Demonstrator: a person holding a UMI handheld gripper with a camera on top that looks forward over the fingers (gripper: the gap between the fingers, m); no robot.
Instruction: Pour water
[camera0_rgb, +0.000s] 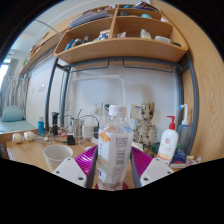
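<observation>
A clear plastic water bottle (114, 148) with a white cap and a pale label stands upright between my fingers. My gripper (113, 171) is shut on the bottle, its magenta pads (87, 158) pressing on both sides of the lower body. The bottle appears lifted above the wooden desk. A white cup (57, 155) sits on the desk (30, 155) to the left of the bottle, its mouth open upward. The bottle's base is hidden by my fingers.
Behind the bottle stand a lotion pump bottle (168, 140), small jars and clutter against the white wall. A wooden shelf (120, 50) with several items runs overhead on a metal frame. A bed with blue bedding (12, 115) lies far left.
</observation>
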